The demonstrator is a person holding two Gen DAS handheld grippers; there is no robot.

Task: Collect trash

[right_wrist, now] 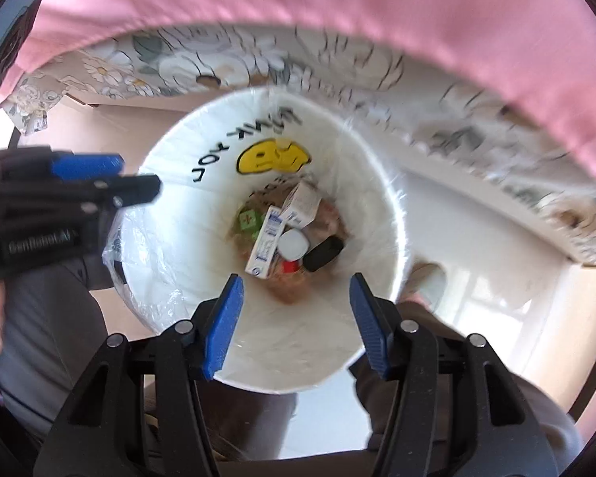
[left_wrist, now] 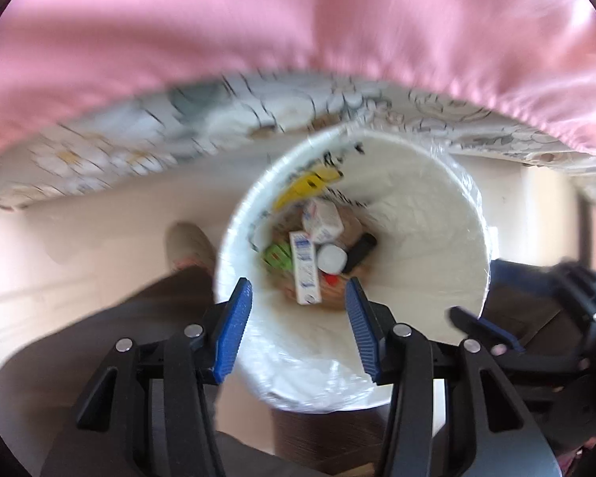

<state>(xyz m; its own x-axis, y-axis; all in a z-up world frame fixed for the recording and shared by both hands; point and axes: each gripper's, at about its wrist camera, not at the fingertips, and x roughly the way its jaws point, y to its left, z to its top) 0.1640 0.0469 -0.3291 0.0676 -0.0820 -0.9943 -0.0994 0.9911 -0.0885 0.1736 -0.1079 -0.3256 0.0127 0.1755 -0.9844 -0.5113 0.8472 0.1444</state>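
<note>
Left gripper: we see its blue pads standing apart with nothing between them, poised over the bin.
Right gripper: our jaws are parted here too and carry nothing.
Bin: white, bag-lined, directly below us on the floor.
Trash: cartons, a white cap and a dark item lie at the bin's bottom.
Bed: pink cover beyond the bin; no litter visible on it.
Progress: we judge this load dropped; anything left lies out of view.

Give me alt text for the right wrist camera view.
The open right gripper points down into a white lined trash bin holding cartons and other trash; the left gripper is alongside, pink fabric above.
</note>
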